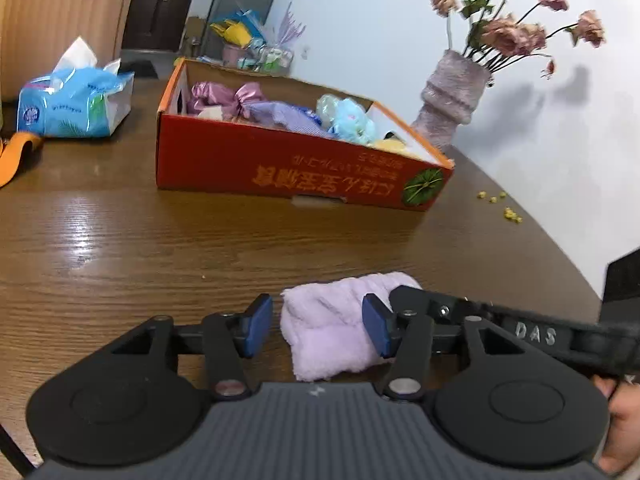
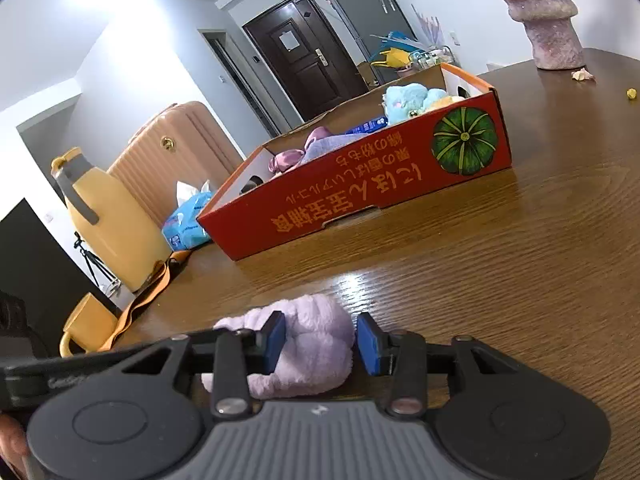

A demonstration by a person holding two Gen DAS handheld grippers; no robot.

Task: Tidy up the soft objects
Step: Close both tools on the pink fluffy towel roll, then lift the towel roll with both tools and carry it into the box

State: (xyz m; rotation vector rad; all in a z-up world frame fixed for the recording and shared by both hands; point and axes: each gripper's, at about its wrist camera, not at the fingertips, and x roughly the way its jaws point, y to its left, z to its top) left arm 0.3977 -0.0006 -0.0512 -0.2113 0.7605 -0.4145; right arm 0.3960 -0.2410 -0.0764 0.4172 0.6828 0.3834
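Left tool (image 1: 316,326) sat spread apart around the lilac towel (image 1: 332,328) on the tabletop (image 1: 160,248); right tool (image 2: 320,344) likewise apart, straddling its other end. I judged both equally near; red box (image 1: 280,168) lay straight ahead.

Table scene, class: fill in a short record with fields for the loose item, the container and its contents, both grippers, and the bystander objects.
loose item: lilac towel, bunched on the wooden table
container: red cardboard box, open top, behind the towel
box contents: pink satin cloth, blue plush toy, other soft things
left gripper: open, fingers either side of the towel
right gripper: open, fingers either side of the towel
bystanders: tissue pack, vase of dried flowers, yellow jug
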